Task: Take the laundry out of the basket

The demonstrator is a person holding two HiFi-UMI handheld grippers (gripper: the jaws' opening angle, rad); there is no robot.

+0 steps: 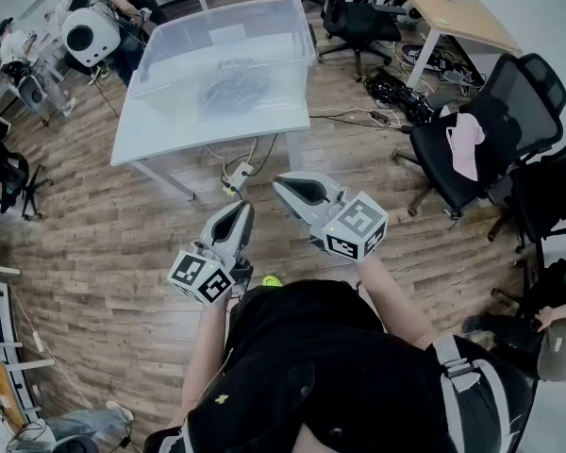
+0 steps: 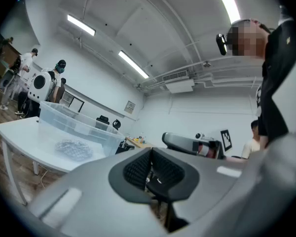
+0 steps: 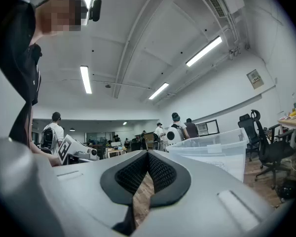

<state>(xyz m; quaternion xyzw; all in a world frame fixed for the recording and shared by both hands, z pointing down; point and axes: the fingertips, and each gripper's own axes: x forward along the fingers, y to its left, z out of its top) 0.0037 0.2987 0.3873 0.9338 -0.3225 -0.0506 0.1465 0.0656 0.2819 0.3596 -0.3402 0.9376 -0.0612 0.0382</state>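
A clear plastic basket point(image 1: 224, 41) stands on a white table point(image 1: 151, 135) across the floor from me. Inside it lies a crumpled grey piece of laundry point(image 1: 234, 85). I hold both grippers close to my body, well short of the table. The left gripper point(image 1: 242, 208) is shut with nothing in it, and the right gripper point(image 1: 283, 186) is shut and empty too. In the left gripper view the jaws point(image 2: 149, 154) meet, with the basket point(image 2: 84, 127) and laundry point(image 2: 74, 148) off to the left. In the right gripper view the shut jaws point(image 3: 148, 158) point past the basket point(image 3: 222, 147) on the right.
A power strip point(image 1: 236, 172) and cables lie on the wooden floor under the table's near edge. Black office chairs point(image 1: 472, 149) stand at the right, one with a pink cloth point(image 1: 466, 145). A wooden desk point(image 1: 453, 8) is at the back right. People stand at the back left point(image 1: 85, 8).
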